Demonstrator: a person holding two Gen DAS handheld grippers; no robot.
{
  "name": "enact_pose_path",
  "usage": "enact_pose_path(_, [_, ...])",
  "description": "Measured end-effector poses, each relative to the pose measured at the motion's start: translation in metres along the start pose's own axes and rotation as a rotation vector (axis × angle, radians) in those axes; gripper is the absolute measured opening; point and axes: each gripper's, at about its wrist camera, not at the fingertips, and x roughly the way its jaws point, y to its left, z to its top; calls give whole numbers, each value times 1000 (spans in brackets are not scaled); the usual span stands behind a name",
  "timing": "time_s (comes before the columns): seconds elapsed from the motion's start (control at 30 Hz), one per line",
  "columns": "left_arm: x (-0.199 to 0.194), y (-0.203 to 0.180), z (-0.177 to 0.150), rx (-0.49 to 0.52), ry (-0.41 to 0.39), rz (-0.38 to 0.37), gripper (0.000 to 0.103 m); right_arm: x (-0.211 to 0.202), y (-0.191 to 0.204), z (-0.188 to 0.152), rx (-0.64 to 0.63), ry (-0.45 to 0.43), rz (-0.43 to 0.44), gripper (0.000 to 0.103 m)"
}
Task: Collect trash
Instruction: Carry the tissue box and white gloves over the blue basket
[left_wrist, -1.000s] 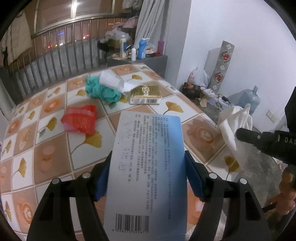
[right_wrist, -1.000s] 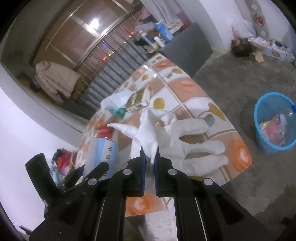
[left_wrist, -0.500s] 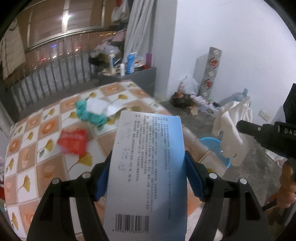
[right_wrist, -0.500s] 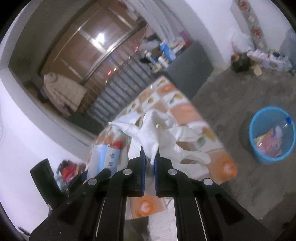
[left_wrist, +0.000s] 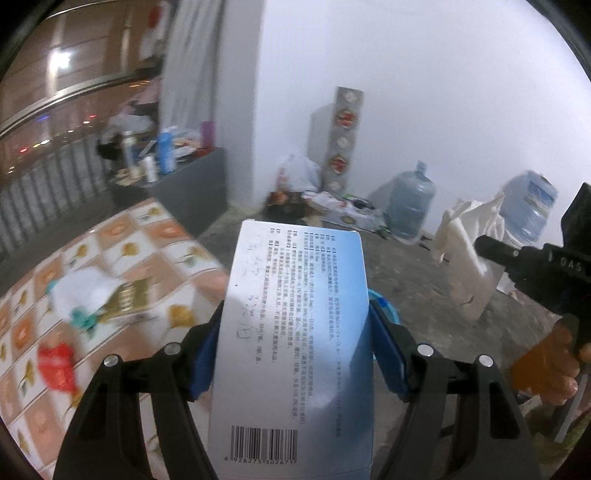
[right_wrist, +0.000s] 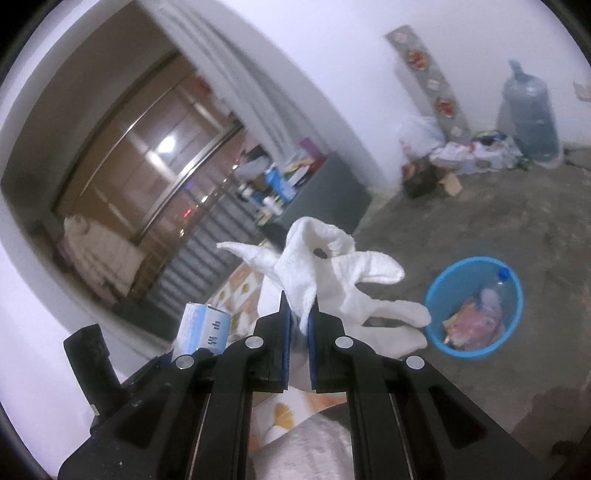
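Note:
My left gripper (left_wrist: 295, 317) is shut on a flat blue-and-white box (left_wrist: 295, 332) with printed text and a barcode, held upright over the table's edge. In the right wrist view my right gripper (right_wrist: 299, 314) is shut on a white cloth glove (right_wrist: 332, 273) that hangs out ahead of the fingers; the same glove (left_wrist: 469, 251) shows at the right of the left wrist view, beside the right gripper's black body. A blue bin (right_wrist: 474, 306) with trash in it stands on the floor to the right. The box's end (right_wrist: 205, 326) peeks in at lower left.
On the tiled table (left_wrist: 122, 243) lie a red wrapper (left_wrist: 57, 365), a gold box (left_wrist: 127, 299) and white and teal scraps (left_wrist: 79, 295). Water jugs (left_wrist: 410, 206), bags and clutter line the white wall. A dark cabinet (left_wrist: 188, 184) holds bottles. A hand (left_wrist: 546, 365) grips the right tool.
Both grippers have swung right and risen away from the table with their loads. The table has slid to the left, and the floor, wall and blue bin now fill more of the views.

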Motion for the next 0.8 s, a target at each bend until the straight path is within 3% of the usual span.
enact_pose_path(0.23, [65, -47, 22, 52, 109, -94, 71, 9, -55, 8, 105, 0, -50, 6])
enact_pose_path(0.5, [174, -102, 25, 123, 315, -164, 71, 35, -138, 18, 275, 50, -101, 7])
enact_pose_path(0.7, [246, -134, 15, 218, 400, -186, 71, 77, -188, 27, 395, 116, -115, 9])
enact_pose_path(0.8, [275, -136, 12, 215, 435, -177, 72, 100, -209, 30, 435, 152, -119, 11])
